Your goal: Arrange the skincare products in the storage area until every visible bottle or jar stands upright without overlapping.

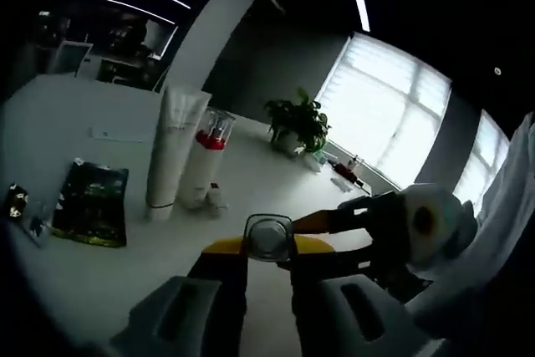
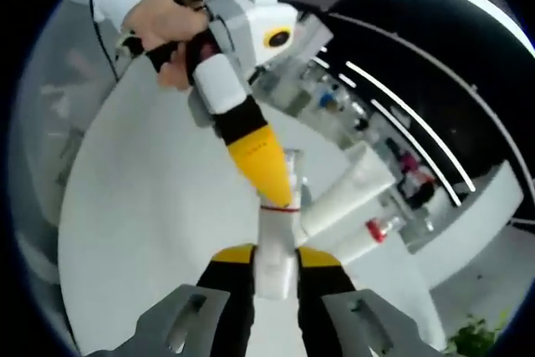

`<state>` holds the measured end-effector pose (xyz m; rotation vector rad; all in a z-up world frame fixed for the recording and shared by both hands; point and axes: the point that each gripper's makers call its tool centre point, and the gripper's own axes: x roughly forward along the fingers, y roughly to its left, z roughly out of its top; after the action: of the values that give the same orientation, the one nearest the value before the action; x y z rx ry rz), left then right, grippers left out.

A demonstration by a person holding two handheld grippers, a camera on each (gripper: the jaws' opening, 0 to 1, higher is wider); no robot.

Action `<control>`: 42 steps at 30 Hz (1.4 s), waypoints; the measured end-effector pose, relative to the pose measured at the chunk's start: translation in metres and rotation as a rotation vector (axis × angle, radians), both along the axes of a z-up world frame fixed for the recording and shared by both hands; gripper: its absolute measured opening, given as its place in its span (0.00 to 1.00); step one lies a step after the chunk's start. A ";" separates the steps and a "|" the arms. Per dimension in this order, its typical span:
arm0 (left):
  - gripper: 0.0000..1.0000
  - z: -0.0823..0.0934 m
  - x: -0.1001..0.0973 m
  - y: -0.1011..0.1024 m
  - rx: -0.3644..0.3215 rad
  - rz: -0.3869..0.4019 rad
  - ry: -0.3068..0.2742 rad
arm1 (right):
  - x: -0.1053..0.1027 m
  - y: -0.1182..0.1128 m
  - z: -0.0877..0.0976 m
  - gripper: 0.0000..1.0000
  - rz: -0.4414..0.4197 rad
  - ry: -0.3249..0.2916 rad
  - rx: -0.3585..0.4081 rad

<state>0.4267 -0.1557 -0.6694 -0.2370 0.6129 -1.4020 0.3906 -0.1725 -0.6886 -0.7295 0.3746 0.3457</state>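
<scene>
My left tool [image 1: 269, 258] has its yellow-tipped jaws closed on a small clear bottle [image 1: 268, 236], seen end-on just above the white surface [image 1: 100, 282]. My right tool [image 2: 276, 277] clamps the same bottle [image 2: 276, 248] on its white body, so both tools hold it at once (mid-air, as far as I can tell). In the right gripper view the left tool [image 2: 261, 169] comes in from the top, a hand [image 2: 163, 27] on its grip, its yellow tip touching the bottle's neck near a thin red band.

Standing on the surface, well apart from the held bottle: a tall white tube [image 1: 174, 156] upright on its cap, and just beside it a white bottle with a red collar and clear cap [image 1: 206, 165]. A dark green sachet [image 1: 90, 205] lies flat to their left. A potted plant [image 1: 297, 123] sits near the window.
</scene>
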 end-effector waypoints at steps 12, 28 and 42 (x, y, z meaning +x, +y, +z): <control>0.14 -0.014 0.003 0.013 0.091 0.006 -0.014 | -0.002 -0.001 -0.018 0.12 -0.020 0.071 0.095; 0.14 -0.008 -0.016 0.011 0.166 -0.090 -0.049 | -0.008 0.003 -0.045 0.20 -0.044 0.161 0.165; 0.14 -0.011 -0.025 0.011 0.193 -0.062 0.025 | 0.008 0.020 -0.038 0.15 -0.003 0.125 0.094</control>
<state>0.4014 -0.1446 -0.6801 -0.0827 0.7768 -1.3908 0.3984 -0.1524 -0.7269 -0.6165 0.4744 0.4052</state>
